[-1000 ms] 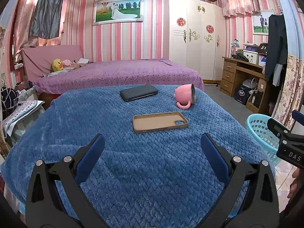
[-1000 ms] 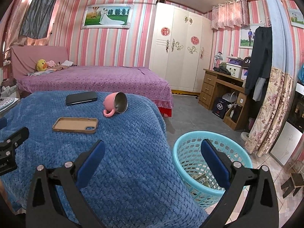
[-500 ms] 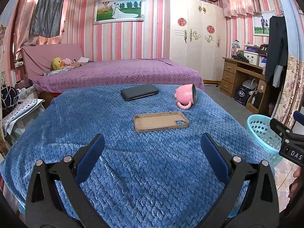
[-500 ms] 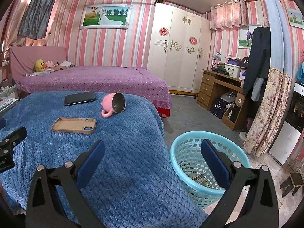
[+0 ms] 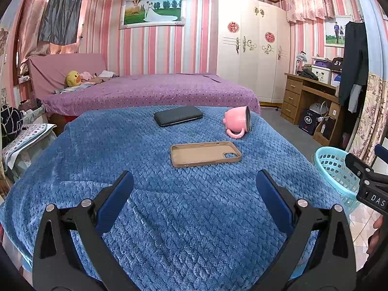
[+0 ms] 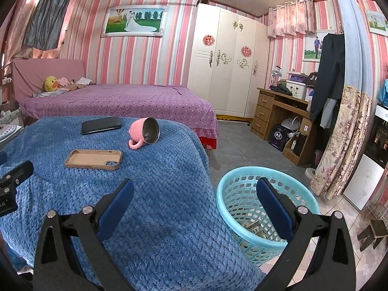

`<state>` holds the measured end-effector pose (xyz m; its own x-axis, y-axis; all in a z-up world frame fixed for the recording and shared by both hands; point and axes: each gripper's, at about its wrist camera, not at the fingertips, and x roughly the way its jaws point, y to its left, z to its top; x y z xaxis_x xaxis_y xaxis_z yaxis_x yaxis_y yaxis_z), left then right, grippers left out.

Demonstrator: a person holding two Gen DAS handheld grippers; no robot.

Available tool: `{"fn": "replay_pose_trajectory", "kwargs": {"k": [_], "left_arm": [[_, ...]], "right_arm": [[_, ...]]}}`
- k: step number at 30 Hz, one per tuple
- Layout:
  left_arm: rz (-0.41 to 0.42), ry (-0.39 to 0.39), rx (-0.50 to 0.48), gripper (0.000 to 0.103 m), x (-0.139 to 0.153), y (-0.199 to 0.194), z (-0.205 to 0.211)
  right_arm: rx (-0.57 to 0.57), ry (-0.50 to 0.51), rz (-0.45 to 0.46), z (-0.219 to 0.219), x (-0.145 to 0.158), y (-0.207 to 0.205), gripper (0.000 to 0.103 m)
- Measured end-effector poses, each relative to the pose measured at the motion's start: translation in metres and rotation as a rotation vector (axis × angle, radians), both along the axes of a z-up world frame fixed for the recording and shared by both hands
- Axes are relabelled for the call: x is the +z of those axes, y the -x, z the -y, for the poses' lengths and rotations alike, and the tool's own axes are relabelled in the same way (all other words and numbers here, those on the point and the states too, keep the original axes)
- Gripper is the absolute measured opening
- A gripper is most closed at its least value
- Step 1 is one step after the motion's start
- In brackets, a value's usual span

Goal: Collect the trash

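Note:
A light blue plastic basket [image 6: 245,179] stands on the floor right of the blue-blanketed surface [image 6: 157,206], with some scraps of trash [image 6: 253,226] in its bottom; its rim also shows in the left wrist view [image 5: 332,160]. My left gripper [image 5: 194,189] is open and empty above the near part of the blanket [image 5: 121,150]. My right gripper [image 6: 195,196] is open and empty, over the blanket's right edge and the basket. No loose trash shows on the blanket.
On the blanket lie a tan phone case [image 5: 206,154], a black phone [image 5: 178,118] and a pink mug on its side [image 5: 236,122]. A purple bed [image 5: 150,92] is behind. A wooden desk [image 6: 278,114] and curtain [image 6: 339,140] stand right.
Both grippers have drifted slightly; the view shifts a little and the basket sits lower and more central in the right wrist view. Both stay open and empty.

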<state>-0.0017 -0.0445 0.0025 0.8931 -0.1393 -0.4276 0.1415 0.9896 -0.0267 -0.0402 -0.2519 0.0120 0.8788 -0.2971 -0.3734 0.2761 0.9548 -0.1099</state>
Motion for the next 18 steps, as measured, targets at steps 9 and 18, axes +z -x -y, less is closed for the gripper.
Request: {"fn": "replay_pose_trajectory", "kwargs": {"k": [9,18], "left_arm": [[-0.004,0.002,0.001,0.098,0.0001,-0.0004,-0.0013],[-0.005,0.004,0.001,0.098,0.0,-0.0006,-0.0014]], "right_arm": [[0.0,0.0,-0.002,0.0005,-0.0023,0.0004,0.098],[0.001,0.003,-0.005,0.0001,-0.0037,0.0,0.098]]}}
